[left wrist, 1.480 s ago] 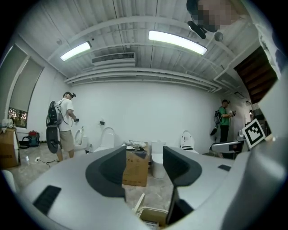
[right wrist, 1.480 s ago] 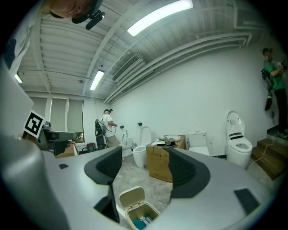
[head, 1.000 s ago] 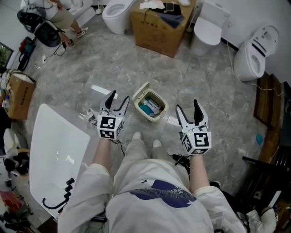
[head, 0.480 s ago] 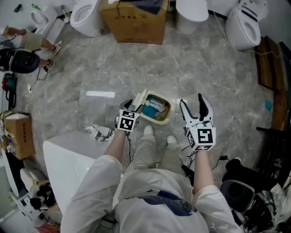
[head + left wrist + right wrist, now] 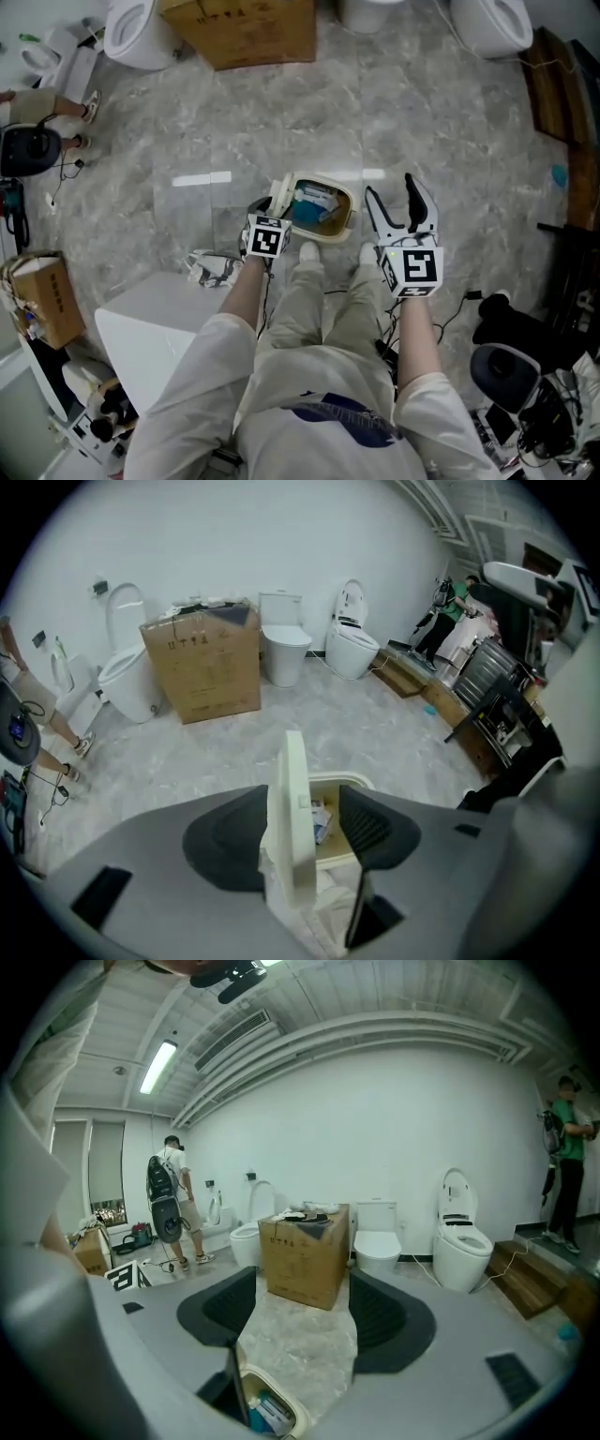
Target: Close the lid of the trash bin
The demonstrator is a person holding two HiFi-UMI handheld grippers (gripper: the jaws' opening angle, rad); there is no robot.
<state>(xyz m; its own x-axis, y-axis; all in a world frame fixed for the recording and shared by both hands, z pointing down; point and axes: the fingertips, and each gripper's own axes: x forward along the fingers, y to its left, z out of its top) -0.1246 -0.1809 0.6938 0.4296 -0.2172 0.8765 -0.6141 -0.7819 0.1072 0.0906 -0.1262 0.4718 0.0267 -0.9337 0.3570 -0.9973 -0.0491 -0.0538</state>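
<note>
grasp stage: left tool [image 5: 266, 208] straddles the upright lid [image 5: 291, 799] of the trash bin [image 5: 343, 218], jaws apart and not yet clamped, right tool [image 5: 394, 193] gaping empty; next, probably tip the lid down.

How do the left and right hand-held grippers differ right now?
The left hand-held gripper straddles the upright lid; the right hand-held gripper has only floor between its jaws. The left reaches the trash bin; the right hangs beside it, apart. Both have jaws apart.
</note>
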